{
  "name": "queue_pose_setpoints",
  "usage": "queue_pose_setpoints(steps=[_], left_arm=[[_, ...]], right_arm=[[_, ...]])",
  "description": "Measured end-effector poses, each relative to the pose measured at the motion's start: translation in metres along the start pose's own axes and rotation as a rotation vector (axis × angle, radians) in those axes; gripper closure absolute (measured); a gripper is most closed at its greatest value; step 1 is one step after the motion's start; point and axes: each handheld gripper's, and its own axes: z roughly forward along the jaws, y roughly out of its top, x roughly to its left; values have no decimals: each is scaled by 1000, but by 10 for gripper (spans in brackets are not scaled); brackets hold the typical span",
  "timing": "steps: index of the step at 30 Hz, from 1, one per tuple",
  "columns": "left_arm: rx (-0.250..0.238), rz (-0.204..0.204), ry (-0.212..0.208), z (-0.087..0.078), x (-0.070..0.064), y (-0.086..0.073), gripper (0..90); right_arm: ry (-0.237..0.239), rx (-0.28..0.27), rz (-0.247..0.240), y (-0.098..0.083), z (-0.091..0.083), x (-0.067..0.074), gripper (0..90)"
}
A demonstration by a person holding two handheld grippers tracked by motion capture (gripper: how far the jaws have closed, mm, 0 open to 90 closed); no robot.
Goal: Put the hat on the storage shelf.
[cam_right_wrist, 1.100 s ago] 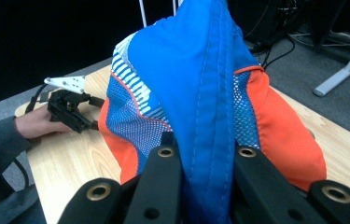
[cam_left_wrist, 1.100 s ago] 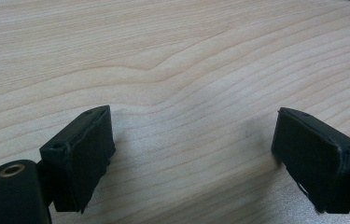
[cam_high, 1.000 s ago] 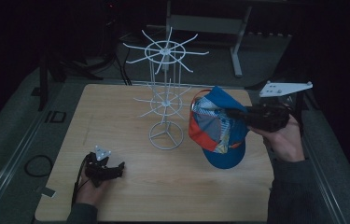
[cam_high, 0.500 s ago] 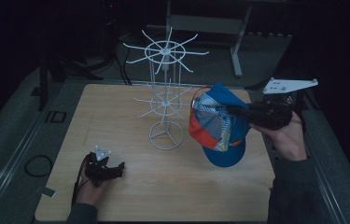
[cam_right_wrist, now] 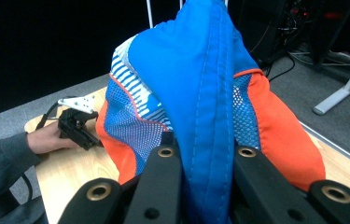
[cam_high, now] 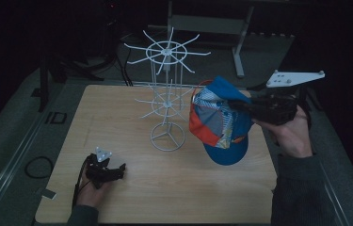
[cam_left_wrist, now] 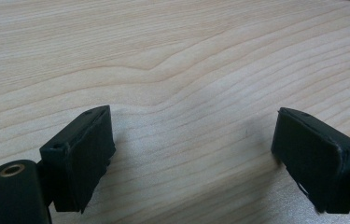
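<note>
A blue, orange and white-patterned cap hangs in the air right of a white wire rack that stands mid-table. My right gripper is shut on the cap's upper edge; in the right gripper view both jaws pinch a fold of blue fabric of the cap. My left gripper rests low at the table's front left, far from the cap. The left gripper view has its jaws wide apart over bare wood, nothing between them.
The rack has two tiers of radiating wire arms and a round wire base. A light wooden table stands on grey floor with dark surroundings. Behind it is a desk leg. The other hand and left gripper are seen past the cap.
The right gripper has risen slightly and drifted right with the cap still held. The left gripper has stayed put.
</note>
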Motion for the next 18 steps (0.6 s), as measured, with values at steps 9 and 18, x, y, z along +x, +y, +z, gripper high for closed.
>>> queue_pose_setpoints(steps=[9, 18], left_arm=[[0, 0, 0, 0, 0, 0, 134], [0, -1, 0, 0, 0, 0, 134]], right_arm=[[11, -42, 3, 5, -4, -1, 868], [38, -106, 13, 6, -10, -1, 870]])
